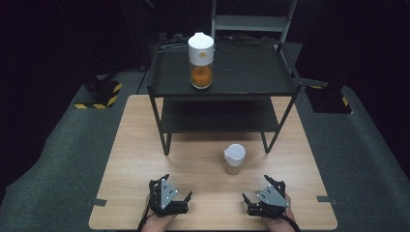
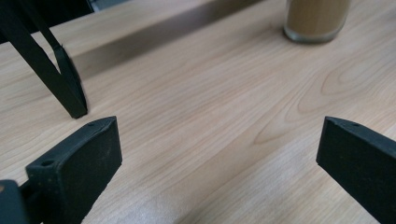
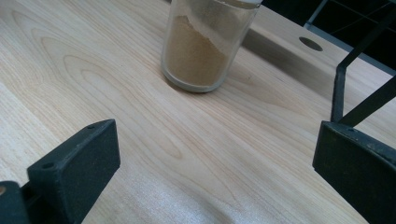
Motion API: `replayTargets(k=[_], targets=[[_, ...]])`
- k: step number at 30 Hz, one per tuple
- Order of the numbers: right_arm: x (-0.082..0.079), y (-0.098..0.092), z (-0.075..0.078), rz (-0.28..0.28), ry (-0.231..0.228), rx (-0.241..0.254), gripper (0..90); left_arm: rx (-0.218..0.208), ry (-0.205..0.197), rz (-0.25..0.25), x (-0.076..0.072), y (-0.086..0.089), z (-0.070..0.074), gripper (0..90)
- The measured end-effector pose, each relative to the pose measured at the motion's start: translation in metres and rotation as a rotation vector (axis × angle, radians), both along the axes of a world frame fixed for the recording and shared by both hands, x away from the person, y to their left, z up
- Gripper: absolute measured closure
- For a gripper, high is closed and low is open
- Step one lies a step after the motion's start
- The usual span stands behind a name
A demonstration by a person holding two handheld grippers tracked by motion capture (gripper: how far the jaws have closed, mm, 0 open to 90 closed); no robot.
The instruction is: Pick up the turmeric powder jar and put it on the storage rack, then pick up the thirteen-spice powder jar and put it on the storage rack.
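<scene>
Both grippers rest at the near table (image 1: 135,145) edge, fingers spread and empty: the left gripper (image 1: 175,194), the right gripper (image 1: 256,190). The small jar (image 1: 234,158) stands upright just ahead and slightly left of the right one, which is nearer. Its long axis is vertical, lid up. Beyond, a tall jar (image 1: 200,60) stands atop the shelf (image 1: 251,72).

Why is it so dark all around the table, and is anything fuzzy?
High view: light falls on the table, and the room around it is black. Left gripper view: the jar looks soft and blurry. Right gripper view: the jar is sharper and casts a dark shadow.
</scene>
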State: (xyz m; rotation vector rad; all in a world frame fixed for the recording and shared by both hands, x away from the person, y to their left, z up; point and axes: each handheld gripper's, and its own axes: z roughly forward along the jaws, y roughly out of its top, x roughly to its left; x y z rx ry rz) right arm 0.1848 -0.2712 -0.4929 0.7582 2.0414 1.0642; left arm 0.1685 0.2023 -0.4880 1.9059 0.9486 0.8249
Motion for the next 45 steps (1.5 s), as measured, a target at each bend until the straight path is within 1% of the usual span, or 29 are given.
replayTargets(k=[3, 4, 7, 10, 12, 13, 15, 18, 19, 21, 22, 24, 25, 26, 27, 30, 33, 34, 37, 40, 43, 45], targets=[[0.000, -0.001, 0.000, -0.006, 0.000, 0.010, 0.0, 0.004, -0.009, -0.010, -0.003, 0.001, -0.001, 0.6], [0.000, -0.001, 0.000, -0.007, 0.003, 0.013, 0.0, 0.007, -0.006, -0.012, -0.002, 0.001, 0.000, 0.6], [0.001, -0.002, 0.000, -0.001, 0.007, 0.013, 0.0, 0.012, -0.008, -0.008, -0.003, -0.001, 0.000, 0.6], [0.000, -0.004, 0.000, 0.000, 0.005, 0.025, 0.0, 0.041, -0.010, -0.014, -0.003, -0.005, 0.000, 0.6], [0.001, -0.004, 0.000, -0.002, 0.010, 0.027, 0.0, 0.045, -0.015, -0.016, -0.004, -0.005, 0.000, 0.6], [0.002, -0.004, 0.001, 0.001, 0.015, 0.026, 0.0, 0.052, -0.020, -0.026, -0.005, -0.005, 0.000, 0.6], [0.001, -0.005, 0.000, 0.006, 0.010, 0.027, 0.0, 0.058, -0.018, -0.030, -0.004, -0.006, 0.000, 0.6], [0.001, -0.005, 0.000, 0.010, 0.007, 0.027, 0.0, 0.054, -0.021, -0.025, -0.005, -0.006, 0.000, 0.6], [0.001, -0.005, -0.001, 0.009, 0.004, 0.028, 0.0, 0.060, -0.015, -0.029, -0.004, -0.006, 0.000, 0.6], [0.000, -0.006, -0.001, 0.015, 0.000, 0.025, 0.0, 0.063, -0.020, -0.028, -0.004, -0.007, 0.000, 0.6], [0.000, -0.006, -0.001, 0.017, -0.001, 0.028, 0.0, 0.063, -0.020, -0.028, -0.004, -0.007, 0.000, 0.6], [0.000, -0.008, -0.002, 0.012, 0.003, 0.044, 0.0, 0.081, -0.026, -0.038, -0.005, -0.008, 0.000, 0.6], [0.000, -0.008, -0.002, 0.012, 0.003, 0.044, 0.0, 0.081, -0.026, -0.038, -0.005, -0.008, 0.000, 0.6], [0.000, -0.009, -0.002, 0.009, 0.004, 0.056, 0.0, 0.084, -0.025, -0.042, -0.005, -0.008, 0.000, 0.6], [0.001, -0.010, -0.001, 0.009, 0.008, 0.064, 0.0, 0.084, -0.026, -0.043, -0.005, -0.008, 0.000, 0.6], [0.000, -0.009, 0.000, 0.009, 0.005, 0.069, 0.0, 0.075, -0.023, -0.044, -0.004, -0.007, 0.000, 0.6], [0.000, -0.007, 0.004, 0.006, 0.003, 0.096, 0.0, 0.068, -0.025, -0.051, -0.005, -0.005, 0.000, 0.6], [0.000, -0.007, 0.004, 0.006, 0.003, 0.096, 0.0, 0.068, -0.025, -0.051, -0.005, -0.005, 0.000, 0.6], [0.002, -0.004, 0.009, 0.012, -0.006, 0.122, 0.0, 0.072, -0.024, -0.062, -0.004, -0.004, 0.000, 0.6], [0.005, -0.002, 0.013, 0.007, -0.013, 0.135, 0.0, 0.070, -0.025, -0.063, -0.004, -0.004, 0.000, 0.6], [0.010, 0.000, 0.015, 0.006, -0.008, 0.156, 0.0, 0.071, -0.024, -0.067, -0.003, -0.004, 0.000, 0.6], [0.012, 0.001, 0.016, 0.004, -0.013, 0.158, 0.0, 0.070, -0.024, -0.069, -0.003, -0.004, 0.000, 0.6]])
